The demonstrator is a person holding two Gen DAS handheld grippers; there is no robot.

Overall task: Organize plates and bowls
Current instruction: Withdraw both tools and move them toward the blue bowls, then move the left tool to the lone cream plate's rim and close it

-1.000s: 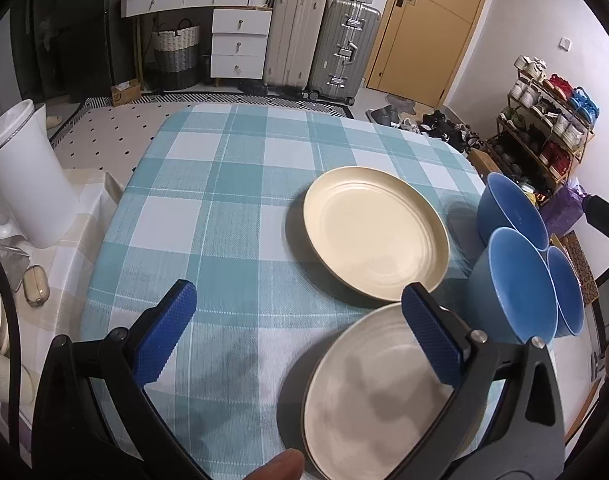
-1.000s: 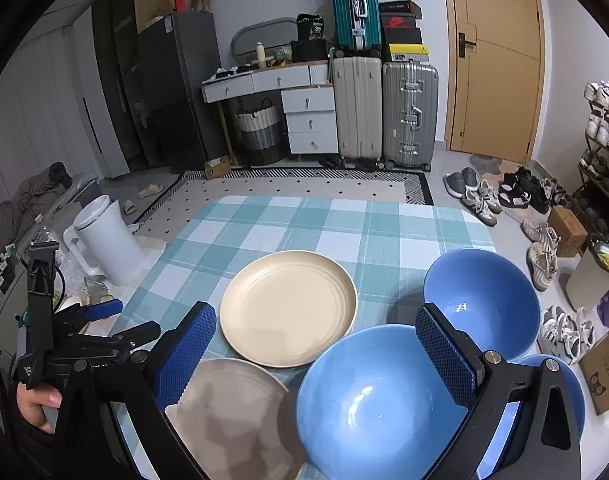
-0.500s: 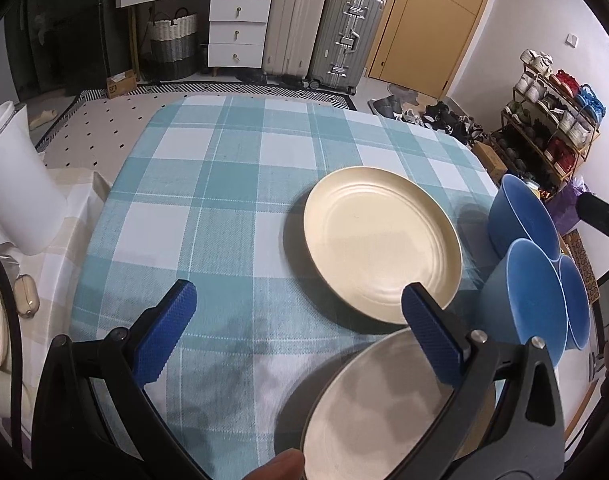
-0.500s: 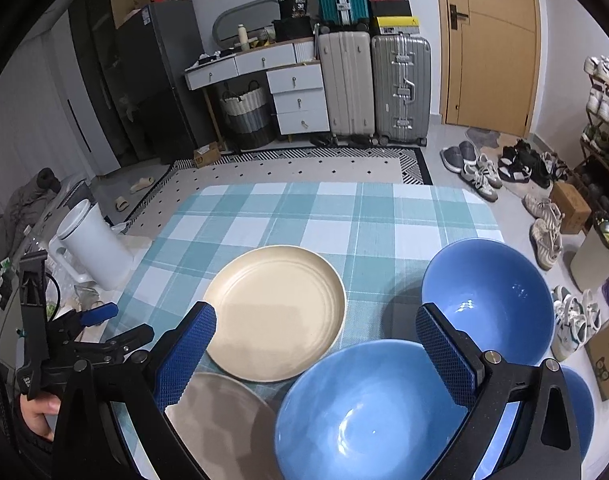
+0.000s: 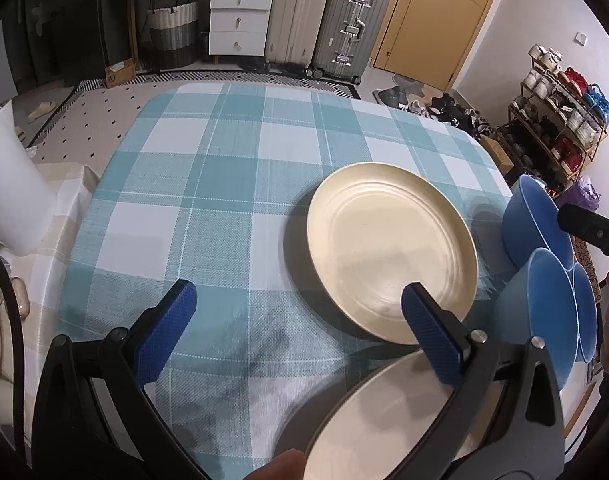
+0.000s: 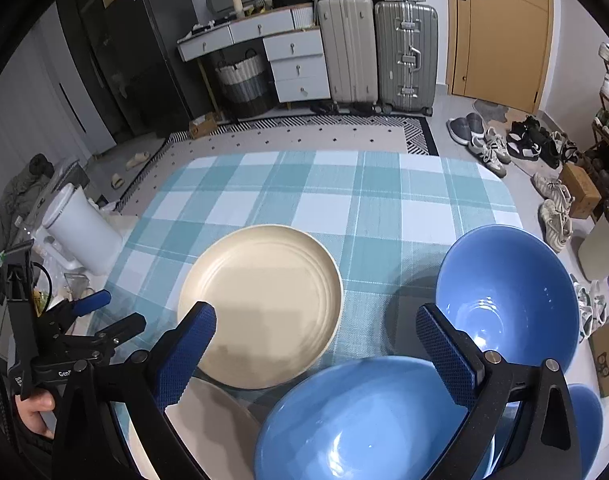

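1. Hovering over checked tablecloth (image 5: pixel 208 208): left gripper (image 5: pixel 296 320), fingers spread wide, nothing between them.
2. Right gripper (image 6: pixel 316 344) likewise spread wide and empty, held above the near bowl.
3. Cream plate (image 5: pixel 388 248) flat on cloth at 2 o'clock in the left wrist view; right blue pad overlaps its near rim in the picture, contact not determinable.
4. Grey plate (image 5: pixel 384 416) at 5 o'clock, at the near table edge, partly hidden behind the right finger; its far rim sits just beside the cream plate's near rim.
5. Right wrist view: near blue bowl (image 6: pixel 364 420) at 6 o'clock, far blue bowl (image 6: pixel 508 300) at 3 o'clock, rims close or touching, cannot tell which.
6. Third blue bowl (image 6: pixel 588 424) at 4 o'clock, mostly hidden by the gripper frame.
7. Left gripper also seen in right view at 8 o'clock, held in a hand (image 6: pixel 36 412).
8. White jug (image 6: pixel 80 236) off the table's left side, at 9 o'clock.
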